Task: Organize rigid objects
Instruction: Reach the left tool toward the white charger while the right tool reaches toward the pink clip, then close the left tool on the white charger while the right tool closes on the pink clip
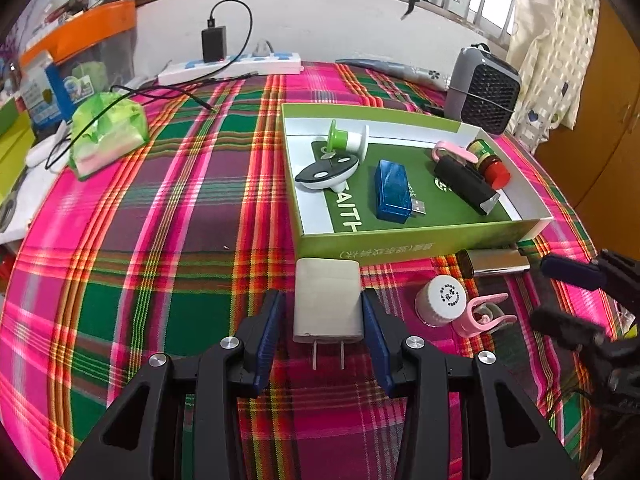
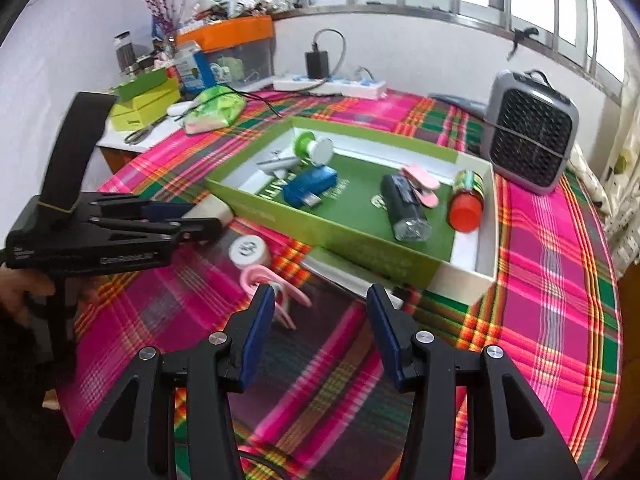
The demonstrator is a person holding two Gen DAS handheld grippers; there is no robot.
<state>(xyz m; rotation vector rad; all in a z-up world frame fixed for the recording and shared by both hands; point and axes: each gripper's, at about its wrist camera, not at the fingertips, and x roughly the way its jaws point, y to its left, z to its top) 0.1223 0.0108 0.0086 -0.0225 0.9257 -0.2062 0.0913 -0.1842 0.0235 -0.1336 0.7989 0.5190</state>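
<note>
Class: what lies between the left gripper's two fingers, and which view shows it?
A white wall charger, prongs pointing toward the camera, sits between the left gripper fingers on the plaid tablecloth. The left wrist view shows it best.

Inside the green box (image 1: 400,240): one blue USB adapter (image 1: 392,192), one black flashlight (image 1: 464,184), one red-capped bottle (image 1: 490,162), one pink clip (image 1: 452,152), one green-and-white spool (image 1: 348,140), one black-and-white oval device (image 1: 326,172). Outside, at 6 o'clock of the box: one white charger (image 1: 328,304), one white-capped bottle (image 1: 440,300), one pink clip (image 1: 480,316), one silver lighter (image 1: 492,262).
</note>
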